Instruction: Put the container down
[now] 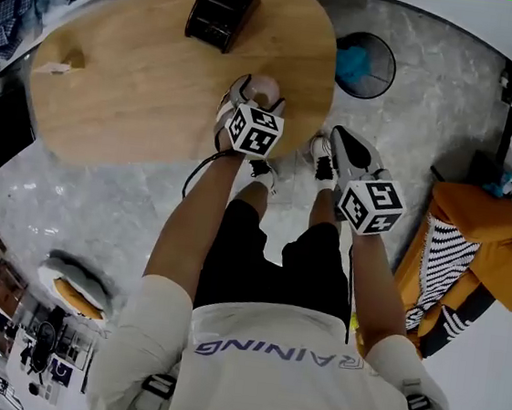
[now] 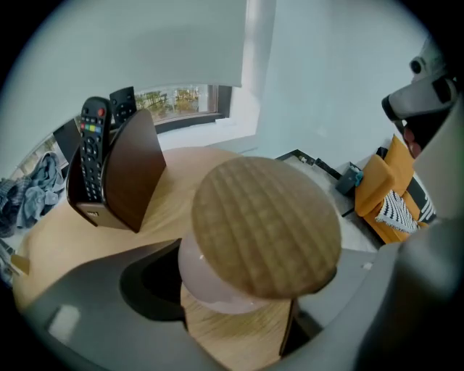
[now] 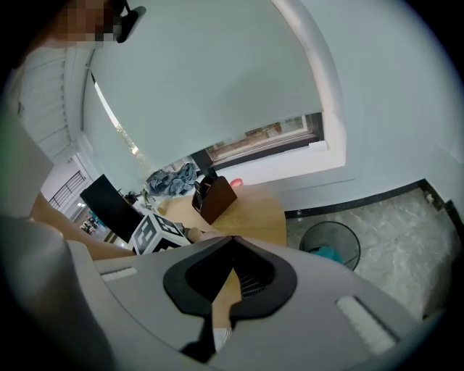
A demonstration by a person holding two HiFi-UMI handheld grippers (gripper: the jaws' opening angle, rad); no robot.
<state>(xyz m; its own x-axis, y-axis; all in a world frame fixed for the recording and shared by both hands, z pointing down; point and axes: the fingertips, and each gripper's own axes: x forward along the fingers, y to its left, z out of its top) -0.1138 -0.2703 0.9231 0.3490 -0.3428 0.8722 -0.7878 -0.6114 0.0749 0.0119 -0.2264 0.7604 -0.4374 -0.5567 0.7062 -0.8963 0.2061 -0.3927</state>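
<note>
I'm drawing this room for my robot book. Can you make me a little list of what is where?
left gripper: shut on the container, at the table's near edge
container: pale pot with a round wooden lid
touching the table yet: cannot tell
right gripper: shut, empty, held off the table above the floor
table: wooden, rounded
also on table: dark holder with remotes in it
on floor: round bin
</note>
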